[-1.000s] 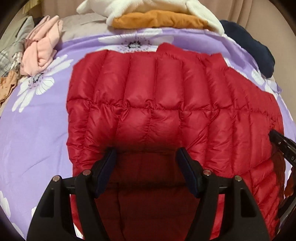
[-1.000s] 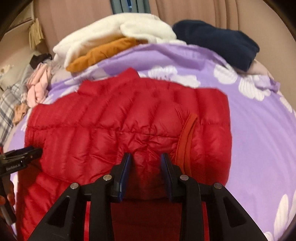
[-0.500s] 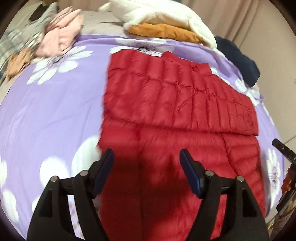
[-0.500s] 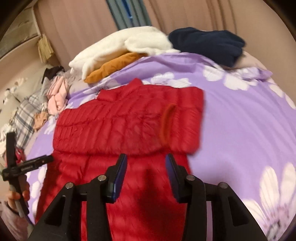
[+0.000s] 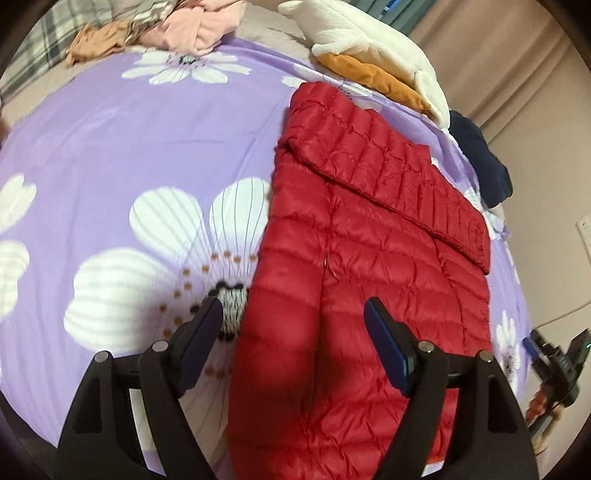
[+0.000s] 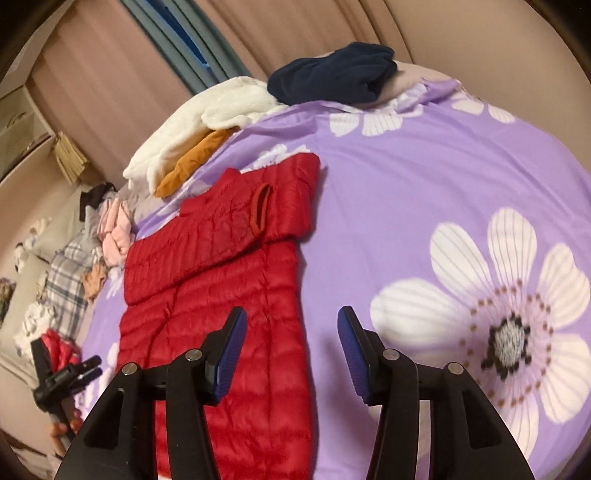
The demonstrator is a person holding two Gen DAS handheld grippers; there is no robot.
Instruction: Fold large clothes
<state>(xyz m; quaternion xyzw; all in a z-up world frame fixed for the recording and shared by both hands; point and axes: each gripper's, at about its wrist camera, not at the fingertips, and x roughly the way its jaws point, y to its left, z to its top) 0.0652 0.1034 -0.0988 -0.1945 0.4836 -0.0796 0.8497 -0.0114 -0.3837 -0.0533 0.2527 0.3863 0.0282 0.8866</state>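
Lying flat on a purple bedspread printed with large white daisies, the red quilted down jacket runs from the upper middle of the left wrist frame down to its bottom edge, right of centre. Its sleeves are folded across the upper part, making a padded band with a cuff edge at the right. In the right wrist view the same jacket fills the lower left, the folded band slanting toward the frame's centre.

The left gripper hangs above the jacket's lower left edge, its jaws wide and opening further; the red fabric shows between the blue pads but neither pad presses it. The right gripper hovers over the jacket's right edge and the bare bedspread, its jaws moderately apart and also opening, gripping nothing.

At the top of the left wrist frame sit a white fleece garment over an orange one, a pink bundle at upper left, and a navy garment at the right.
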